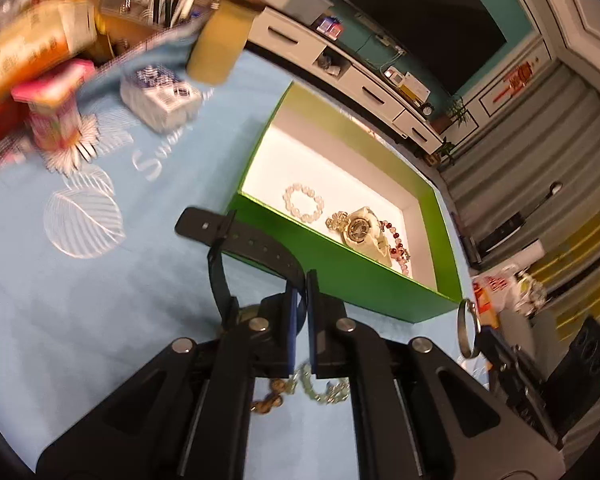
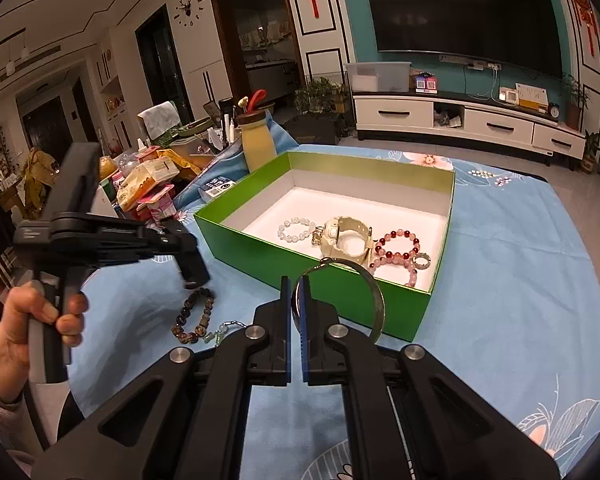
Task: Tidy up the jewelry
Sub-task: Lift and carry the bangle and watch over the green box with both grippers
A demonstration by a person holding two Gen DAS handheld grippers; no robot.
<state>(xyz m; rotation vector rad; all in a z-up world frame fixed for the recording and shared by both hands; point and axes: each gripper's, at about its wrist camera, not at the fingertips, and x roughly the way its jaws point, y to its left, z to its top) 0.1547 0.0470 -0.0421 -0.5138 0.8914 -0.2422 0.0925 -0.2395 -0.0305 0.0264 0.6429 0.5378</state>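
box (image 2: pixel 332 280): green, open, dead ahead of both grippers, long axis left-right
left gripper (image 1: pixel 302 304): clamped on black watch (image 1: pixel 252 240), strap overhanging near wall
right gripper (image 2: pixel 296 300): clamped on bangle (image 2: pixel 374 300), nearer the box

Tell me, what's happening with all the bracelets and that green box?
A person is sorting jewelry into the green box. The left hand-held gripper is shut on a black watch by its strap. The right hand-held gripper is shut on a metal bangle in front of the box. A white bead bracelet, a cream watch and red and pink bead bracelets already lie inside. A brown bead bracelet waits on the blue cloth.
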